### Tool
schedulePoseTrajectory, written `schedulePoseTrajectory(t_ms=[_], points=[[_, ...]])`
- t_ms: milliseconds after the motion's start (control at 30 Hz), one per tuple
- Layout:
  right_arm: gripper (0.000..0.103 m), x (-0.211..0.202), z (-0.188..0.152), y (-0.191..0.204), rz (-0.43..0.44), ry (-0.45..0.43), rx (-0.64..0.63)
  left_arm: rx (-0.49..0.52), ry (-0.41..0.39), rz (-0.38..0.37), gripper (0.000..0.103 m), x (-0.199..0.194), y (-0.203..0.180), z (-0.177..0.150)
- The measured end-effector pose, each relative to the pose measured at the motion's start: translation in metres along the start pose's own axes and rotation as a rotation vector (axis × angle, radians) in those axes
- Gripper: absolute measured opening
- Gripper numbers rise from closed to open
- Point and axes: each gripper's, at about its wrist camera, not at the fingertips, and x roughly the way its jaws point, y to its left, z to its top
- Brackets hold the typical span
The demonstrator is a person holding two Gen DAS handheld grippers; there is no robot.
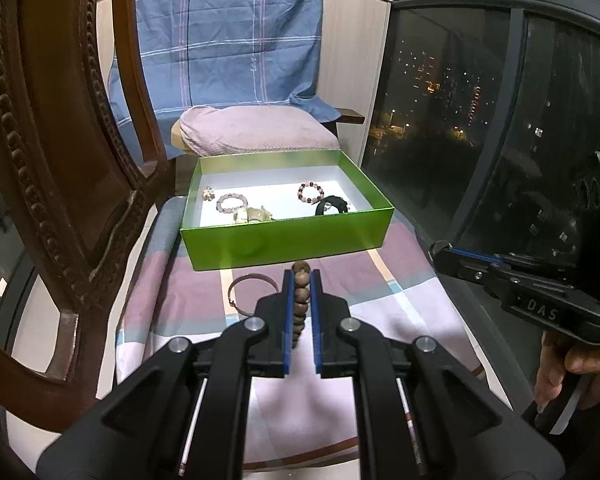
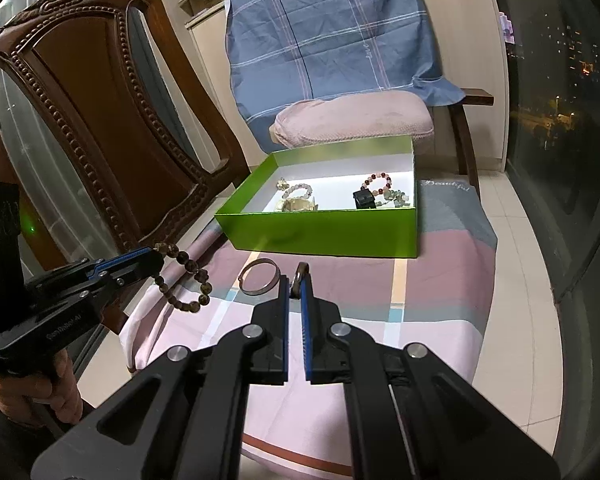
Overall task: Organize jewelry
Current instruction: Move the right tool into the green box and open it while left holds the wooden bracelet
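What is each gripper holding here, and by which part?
Left gripper pinches a brown bead bracelet by its upper strand; the loop dangles. Right gripper pinches a metal ring at its lower edge.

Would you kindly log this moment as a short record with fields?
left gripper: shut on bead bracelet, lifted off the cloth
right gripper: shut on a ring
box: green, open, on the cloth, several bracelets inside
bangle: lying on the cloth in front of the box
left to store: bead bracelet, ring, bangle
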Motion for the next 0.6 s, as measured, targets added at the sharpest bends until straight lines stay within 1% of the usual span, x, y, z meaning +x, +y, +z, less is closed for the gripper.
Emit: schedulePoseTrajectory(t_ms=[600], points=[[0.006,0.0053,0.0002,0.0009,-0.008,0.01,-0.005,-0.01,0.027,-0.005,0.008,0.0096,0.0005,-0.0031]])
